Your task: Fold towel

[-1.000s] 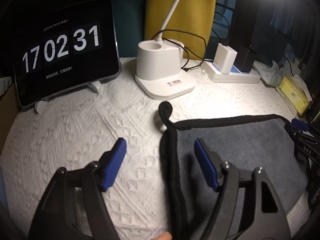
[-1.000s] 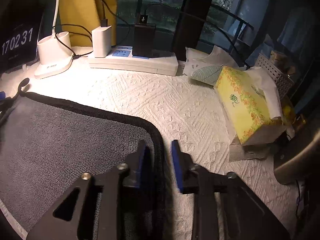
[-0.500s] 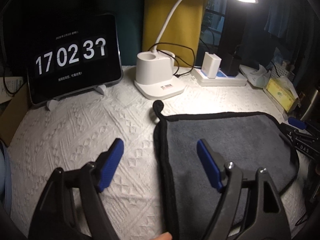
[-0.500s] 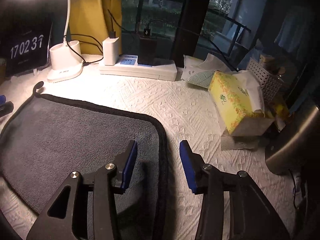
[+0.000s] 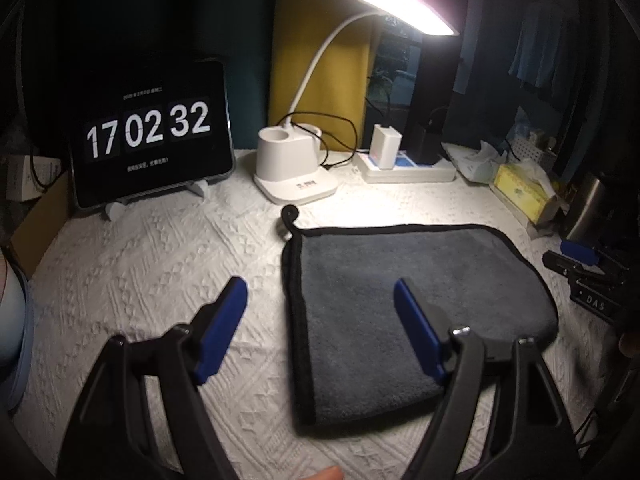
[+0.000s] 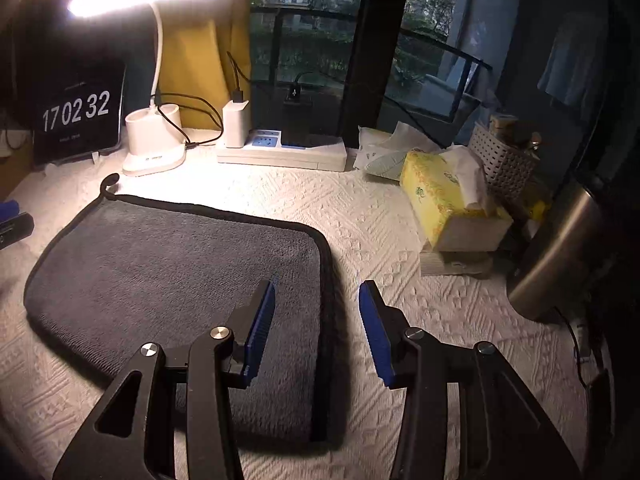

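So the towel (image 5: 404, 304) is laid flat and folded on the white cover (image 5: 152, 264), its left hem between the left tongs (image 5: 320, 308), its right hem between the right tongs (image 6: 316, 312). Both are spread wide, nothing gripped. A sloppy regrip could bunch the plush layers or snag the hanging loop (image 5: 289, 216).

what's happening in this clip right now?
A person with a handheld gripper in each hand is folding a grey towel on a white textured tablecloth. The towel lies folded over, flat, under the desk lamp. Left gripper and right gripper are both open above its near corners, holding nothing.
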Action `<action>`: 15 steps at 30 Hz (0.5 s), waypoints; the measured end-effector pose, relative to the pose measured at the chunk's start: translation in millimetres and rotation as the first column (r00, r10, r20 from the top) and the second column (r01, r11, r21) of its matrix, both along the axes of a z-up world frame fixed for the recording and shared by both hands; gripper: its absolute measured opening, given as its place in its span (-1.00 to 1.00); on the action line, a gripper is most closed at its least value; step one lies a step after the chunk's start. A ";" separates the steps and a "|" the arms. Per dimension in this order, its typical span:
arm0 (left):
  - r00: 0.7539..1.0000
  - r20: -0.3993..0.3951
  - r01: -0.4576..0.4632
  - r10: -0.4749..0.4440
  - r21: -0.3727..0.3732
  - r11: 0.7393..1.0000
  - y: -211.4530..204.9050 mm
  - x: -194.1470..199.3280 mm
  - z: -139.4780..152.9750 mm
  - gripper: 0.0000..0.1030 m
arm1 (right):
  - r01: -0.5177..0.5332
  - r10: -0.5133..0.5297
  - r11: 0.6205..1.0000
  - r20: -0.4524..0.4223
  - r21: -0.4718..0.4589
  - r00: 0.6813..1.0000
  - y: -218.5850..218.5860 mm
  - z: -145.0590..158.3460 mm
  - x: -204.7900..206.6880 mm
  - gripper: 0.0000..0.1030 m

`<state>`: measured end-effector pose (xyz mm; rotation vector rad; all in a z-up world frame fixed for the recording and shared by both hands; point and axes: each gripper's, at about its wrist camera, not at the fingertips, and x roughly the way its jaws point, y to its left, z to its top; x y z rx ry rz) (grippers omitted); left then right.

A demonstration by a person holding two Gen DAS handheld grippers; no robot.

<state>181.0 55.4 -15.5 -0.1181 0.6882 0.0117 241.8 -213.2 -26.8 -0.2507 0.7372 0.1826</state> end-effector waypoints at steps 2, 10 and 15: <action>1.000 0.015 0.000 0.000 0.004 1.000 -2.5 -7.0 5.1 0.49 | 0.000 0.000 1.000 0.008 0.009 1.000 -2.7 3.1 -8.8 -0.10; 0.998 0.052 0.021 -0.021 0.004 1.000 -19.0 -37.4 20.1 0.50 | -0.033 0.032 0.999 0.051 0.020 0.998 -2.7 22.5 -45.5 -0.10; 0.998 0.060 0.031 -0.030 -0.031 0.999 -26.2 -53.5 21.4 0.50 | -0.058 0.055 0.998 0.078 0.032 0.995 -3.8 33.9 -66.2 -0.10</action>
